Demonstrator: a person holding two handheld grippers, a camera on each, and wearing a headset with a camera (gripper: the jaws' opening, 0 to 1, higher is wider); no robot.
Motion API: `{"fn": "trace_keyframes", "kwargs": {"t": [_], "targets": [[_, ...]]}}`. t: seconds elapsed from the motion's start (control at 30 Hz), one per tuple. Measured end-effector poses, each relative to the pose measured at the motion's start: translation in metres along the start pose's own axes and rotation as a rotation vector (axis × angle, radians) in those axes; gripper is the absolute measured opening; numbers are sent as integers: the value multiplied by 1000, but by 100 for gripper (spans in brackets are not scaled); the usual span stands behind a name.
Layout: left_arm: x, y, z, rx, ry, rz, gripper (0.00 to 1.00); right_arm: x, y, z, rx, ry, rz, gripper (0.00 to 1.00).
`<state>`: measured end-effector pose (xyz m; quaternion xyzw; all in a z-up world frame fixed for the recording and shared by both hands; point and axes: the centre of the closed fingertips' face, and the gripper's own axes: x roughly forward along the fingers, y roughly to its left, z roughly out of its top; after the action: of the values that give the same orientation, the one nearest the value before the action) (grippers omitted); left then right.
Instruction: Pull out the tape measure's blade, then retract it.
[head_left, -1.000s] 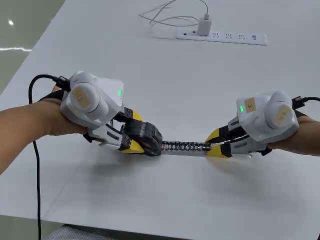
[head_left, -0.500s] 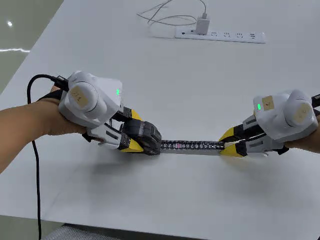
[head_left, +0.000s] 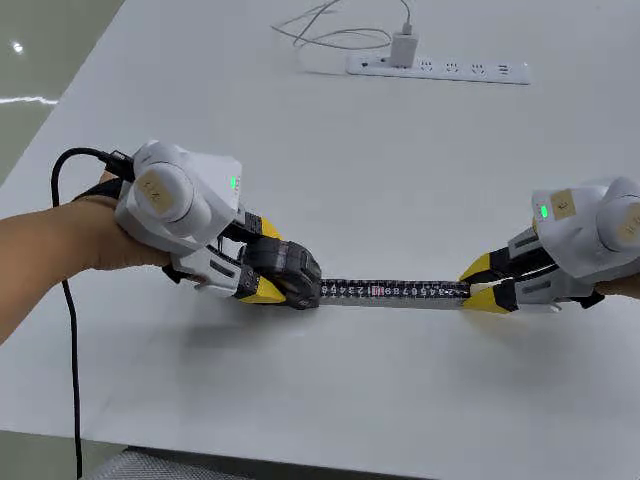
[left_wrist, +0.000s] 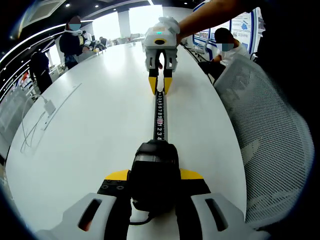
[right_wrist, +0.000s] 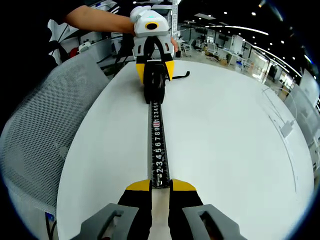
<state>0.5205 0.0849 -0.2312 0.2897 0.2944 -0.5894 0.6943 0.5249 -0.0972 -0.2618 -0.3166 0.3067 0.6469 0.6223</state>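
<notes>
The left tongs (head_left: 272, 264) were clamped on the black, rounded tape measure case (head_left: 292, 272), which was held low on the white desk (head_left: 330, 160) at about 9 o'clock in the head view. The right tongs (head_left: 481, 284), at 3 o'clock, were pinched together on the tip of the dark numbered steel blade (head_left: 395, 291). Over the past second they had been drawn further toward 3 o'clock, so more blade was exposed. The pull-out was judged well under way, retraction not begun.

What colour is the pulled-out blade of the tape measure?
Black with white numerals and one red-marked section; the blade shows best in the right gripper view.
</notes>
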Motion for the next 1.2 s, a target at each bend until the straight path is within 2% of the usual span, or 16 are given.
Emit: {"fn": "trace_keyframes", "kwargs": {"t": [0.63,1.2], "targets": [[0,0,1,-1,-2,-2,28,-21,-3,-29,42,18,-21,7],[0,1,1,-5,-6,-1,28,-38,-6,-46,67,32,-34,7]]}}
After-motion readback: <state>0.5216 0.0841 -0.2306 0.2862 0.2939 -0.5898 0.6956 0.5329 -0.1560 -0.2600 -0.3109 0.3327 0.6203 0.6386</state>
